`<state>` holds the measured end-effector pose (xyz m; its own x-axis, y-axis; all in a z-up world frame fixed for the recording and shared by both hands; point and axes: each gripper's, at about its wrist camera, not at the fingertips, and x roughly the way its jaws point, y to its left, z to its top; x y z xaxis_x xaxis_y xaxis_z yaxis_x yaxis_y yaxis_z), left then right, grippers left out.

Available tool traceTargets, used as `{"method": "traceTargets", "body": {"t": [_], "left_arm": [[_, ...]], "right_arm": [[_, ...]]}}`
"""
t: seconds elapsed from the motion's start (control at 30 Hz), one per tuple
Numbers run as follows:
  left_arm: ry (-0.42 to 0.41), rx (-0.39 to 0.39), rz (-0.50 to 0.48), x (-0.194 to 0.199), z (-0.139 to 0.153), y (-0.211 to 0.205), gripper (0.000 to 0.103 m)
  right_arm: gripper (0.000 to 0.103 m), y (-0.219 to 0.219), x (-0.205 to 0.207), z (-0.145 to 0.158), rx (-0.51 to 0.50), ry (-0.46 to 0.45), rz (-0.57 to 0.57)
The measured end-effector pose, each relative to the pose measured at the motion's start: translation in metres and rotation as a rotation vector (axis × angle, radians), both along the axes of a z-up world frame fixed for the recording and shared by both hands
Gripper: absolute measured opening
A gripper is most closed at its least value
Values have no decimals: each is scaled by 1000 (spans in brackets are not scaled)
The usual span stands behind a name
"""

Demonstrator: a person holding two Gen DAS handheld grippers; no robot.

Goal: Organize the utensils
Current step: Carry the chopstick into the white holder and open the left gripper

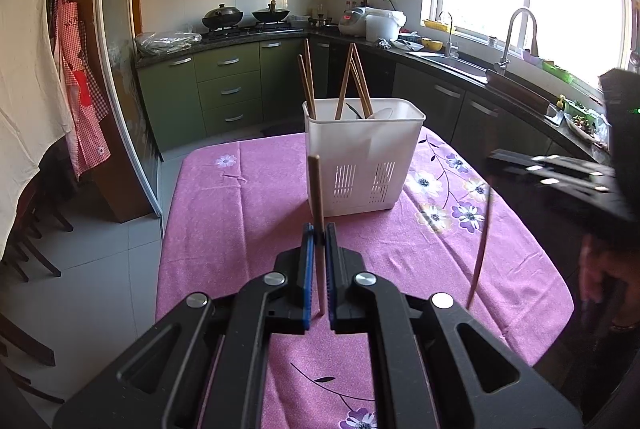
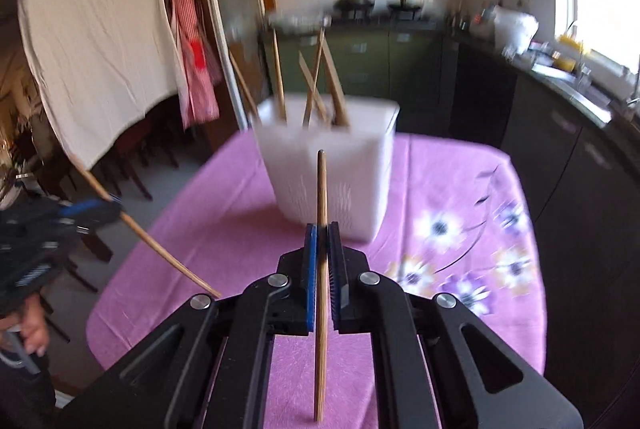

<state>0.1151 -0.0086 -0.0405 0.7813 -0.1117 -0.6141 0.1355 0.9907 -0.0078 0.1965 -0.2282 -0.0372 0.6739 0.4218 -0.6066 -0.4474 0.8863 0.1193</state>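
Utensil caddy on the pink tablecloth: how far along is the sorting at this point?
Done: several chopsticks and what looks like a spoon already stand in the white caddy. In hand: the left tool is shut on one chopstick, and the right tool is shut on another chopstick, both short of the caddy. Left: dropping these two in. No other loose utensils show on the tablecloth.

Black left gripper (image 1: 319, 233), right gripper (image 2: 322, 233): blue-padded jaws, silver screws.

Both wrist cams face utensil basket (image 1: 362, 153) close.
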Motion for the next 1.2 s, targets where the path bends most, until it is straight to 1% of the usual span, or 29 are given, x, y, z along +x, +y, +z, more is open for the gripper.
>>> {"method": "traceTargets", "body": {"t": [0.07, 0.13, 0.3, 0.5, 0.63, 0.87, 1.03, 1.2], "left_arm": [[0, 3, 0, 0, 0, 0, 5], [-1, 6, -1, 0, 0, -1, 5], [-6, 18, -6, -1, 0, -5, 5], [9, -3, -13, 4, 2, -4, 5], [5, -3, -34, 9, 13, -7, 5], [-45, 2, -80, 28, 62, -19, 5], [-107, -18, -85, 54, 112, -26, 5], [-160, -17, -75, 80, 148, -36, 5]], "right_arm": [[6, -9, -13, 14, 7, -45, -8], [6, -15, -26, 21, 16, -70, -13], [6, -18, -48, 23, 3, -104, -26], [6, -18, -53, 22, 17, -98, -18], [6, -20, -53, 21, 22, -95, -17], [6, -25, -50, 19, 35, -92, -7], [6, -29, -49, 18, 45, -89, 2], [6, -37, -47, 17, 63, -82, 4]]}}
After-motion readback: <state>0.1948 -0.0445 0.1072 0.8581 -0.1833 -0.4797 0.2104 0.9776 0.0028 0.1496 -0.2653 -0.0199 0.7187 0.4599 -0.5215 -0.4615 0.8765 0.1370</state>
